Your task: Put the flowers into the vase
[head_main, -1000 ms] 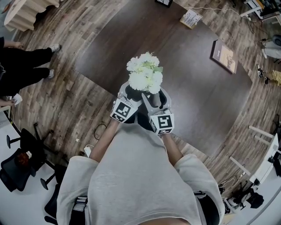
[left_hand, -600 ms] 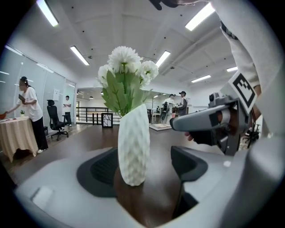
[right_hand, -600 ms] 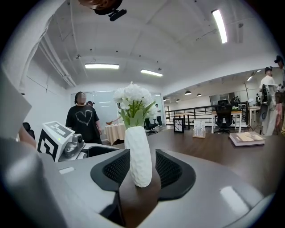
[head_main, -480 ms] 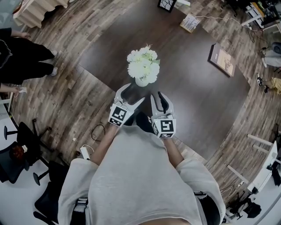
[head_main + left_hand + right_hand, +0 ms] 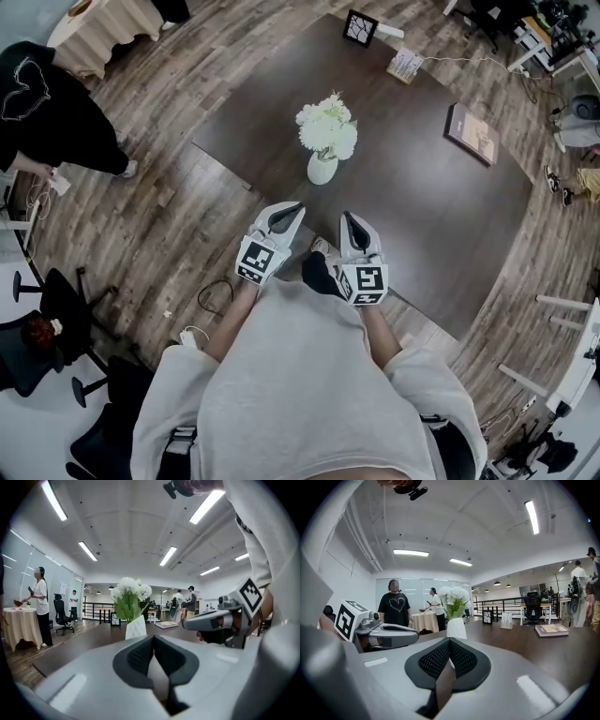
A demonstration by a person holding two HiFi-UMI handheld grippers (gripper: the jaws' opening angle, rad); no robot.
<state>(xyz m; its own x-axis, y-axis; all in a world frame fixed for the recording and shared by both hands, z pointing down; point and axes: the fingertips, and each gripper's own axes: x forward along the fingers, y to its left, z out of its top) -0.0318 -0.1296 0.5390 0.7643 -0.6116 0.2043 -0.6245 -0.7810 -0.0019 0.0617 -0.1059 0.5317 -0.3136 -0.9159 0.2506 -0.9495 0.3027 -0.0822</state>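
White flowers [image 5: 328, 129] stand upright in a small white vase [image 5: 322, 169] on the dark table [image 5: 422, 216]. Both grippers are drawn back near the table's front edge, close to my body and well clear of the vase. My left gripper [image 5: 286, 214] is shut with nothing in it, as is my right gripper [image 5: 349, 220]. In the left gripper view the vase [image 5: 136, 626] and flowers [image 5: 129, 590] stand beyond the shut left gripper [image 5: 153, 639]. The right gripper view shows the vase [image 5: 456, 627] straight ahead of the shut right gripper [image 5: 449, 641].
On the table lie a book [image 5: 475, 129] at the right, a booklet [image 5: 406, 65] and a framed picture [image 5: 359, 27] at the far end. A person in black [image 5: 56, 103] stands at the left. An office chair [image 5: 37, 337] sits at lower left.
Both grippers have let go of the vase, drawn back from it toward my body and closed their jaws. The vase with the flowers stays standing on the table.
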